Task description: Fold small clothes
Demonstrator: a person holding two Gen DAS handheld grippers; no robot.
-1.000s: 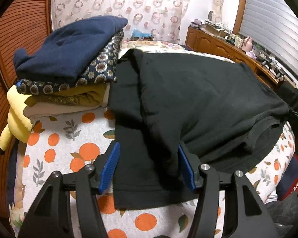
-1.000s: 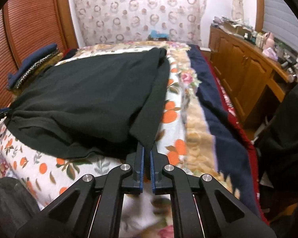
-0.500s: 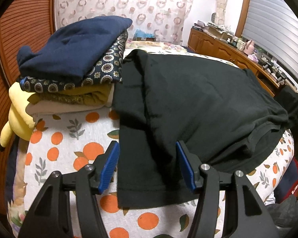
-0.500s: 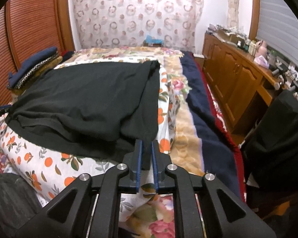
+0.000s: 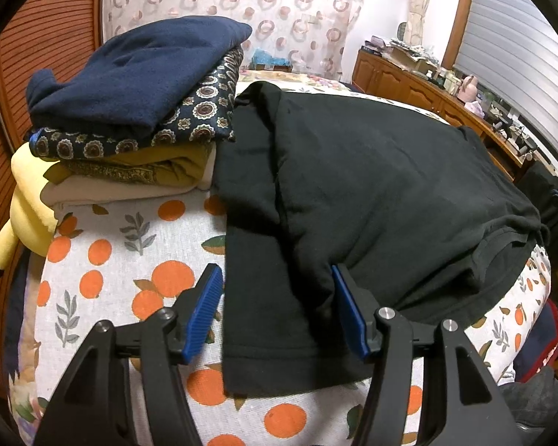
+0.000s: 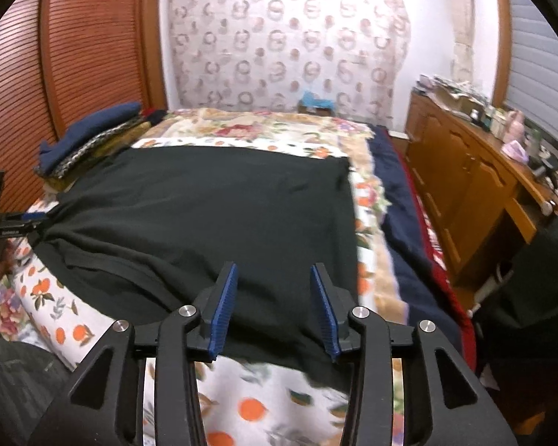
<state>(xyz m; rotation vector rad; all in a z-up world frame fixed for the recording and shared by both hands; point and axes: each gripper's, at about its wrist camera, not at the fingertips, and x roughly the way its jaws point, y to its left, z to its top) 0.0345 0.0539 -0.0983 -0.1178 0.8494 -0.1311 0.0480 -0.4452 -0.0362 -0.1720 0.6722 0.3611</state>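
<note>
Black shirt (image 5: 372, 186): matt soft knit cloth. Bedsheet (image 5: 130, 245) under it: thin printed cotton, matt. Folded stack (image 5: 137, 85) beside shirt: fleecy navy cloth on top. Left gripper (image 5: 275, 308): matt black plastic, ribbed blue pads, shiny metal screws. Wardrobe (image 6: 78, 48) behind stack: slatted glossy wood.

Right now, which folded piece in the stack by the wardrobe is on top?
The plain navy garment is on top; beneath it lie the medallion-patterned cloth, a mustard piece and a cream one.

A black garment (image 5: 372, 193) is being seen lying spread flat on the orange-print bedspread (image 5: 130, 260), one side strip folded inward, its far left corner just beside a stack of folded clothes (image 5: 137, 111).
</note>
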